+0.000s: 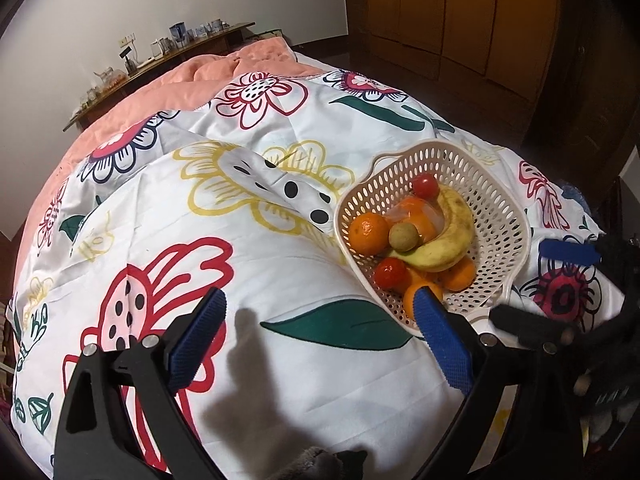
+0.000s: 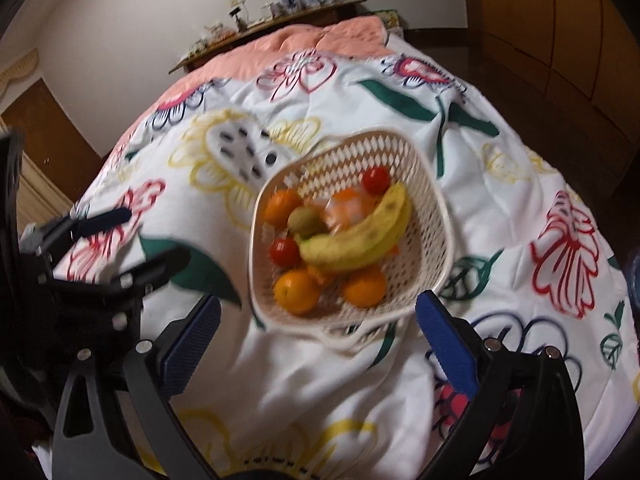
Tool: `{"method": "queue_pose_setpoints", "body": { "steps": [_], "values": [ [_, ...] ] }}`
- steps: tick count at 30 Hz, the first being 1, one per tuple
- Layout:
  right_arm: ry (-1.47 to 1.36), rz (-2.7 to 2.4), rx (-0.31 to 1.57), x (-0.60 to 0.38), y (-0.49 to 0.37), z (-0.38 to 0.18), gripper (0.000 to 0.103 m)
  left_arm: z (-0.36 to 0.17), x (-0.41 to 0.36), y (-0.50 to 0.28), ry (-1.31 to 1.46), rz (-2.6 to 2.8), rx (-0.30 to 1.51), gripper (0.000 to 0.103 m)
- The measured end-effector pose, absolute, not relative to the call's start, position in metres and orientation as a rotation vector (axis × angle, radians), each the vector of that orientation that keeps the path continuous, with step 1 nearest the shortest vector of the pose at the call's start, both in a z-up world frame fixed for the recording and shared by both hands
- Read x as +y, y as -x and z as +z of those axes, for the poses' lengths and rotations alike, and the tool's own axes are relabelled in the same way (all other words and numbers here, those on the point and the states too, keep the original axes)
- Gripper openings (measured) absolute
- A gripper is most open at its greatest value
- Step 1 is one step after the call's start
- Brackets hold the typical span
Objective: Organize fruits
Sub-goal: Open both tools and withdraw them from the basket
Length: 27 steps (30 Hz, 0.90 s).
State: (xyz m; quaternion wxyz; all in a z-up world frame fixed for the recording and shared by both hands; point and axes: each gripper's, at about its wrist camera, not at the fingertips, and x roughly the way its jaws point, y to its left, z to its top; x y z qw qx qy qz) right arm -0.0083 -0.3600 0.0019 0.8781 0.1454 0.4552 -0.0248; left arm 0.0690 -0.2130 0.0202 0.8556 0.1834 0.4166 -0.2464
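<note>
A cream perforated basket (image 1: 496, 196) (image 2: 428, 216) sits on a floral quilt. It holds a banana (image 1: 448, 236) (image 2: 360, 236), several oranges (image 1: 366, 232) (image 2: 296, 290), two red tomatoes (image 1: 390, 272) (image 2: 376, 179), a small green-brown fruit (image 1: 403, 236) (image 2: 306, 220) and a wrapped orange piece (image 1: 420, 212). My left gripper (image 1: 320, 340) is open and empty, left of the basket, its right finger over the near rim. My right gripper (image 2: 318, 340) is open and empty, just short of the basket's near rim. The right gripper also shows in the left wrist view (image 1: 560, 280).
The white quilt with flower print (image 1: 248, 240) (image 2: 520, 200) covers a bed with a pink blanket (image 1: 168, 80) at the far end. A wooden shelf with cups (image 1: 168, 52) stands by the wall. A wooden wardrobe (image 1: 460, 12) stands at the right.
</note>
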Motion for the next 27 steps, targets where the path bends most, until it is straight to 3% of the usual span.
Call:
{"method": "queue_pose_setpoints", "body": {
  "steps": [27],
  "values": [
    [-0.229,-0.032,1.027,-0.336,0.042,-0.022,0.097,0.014,-0.207,-0.039,-0.504,-0.464,0.799,0.096]
  ]
}}
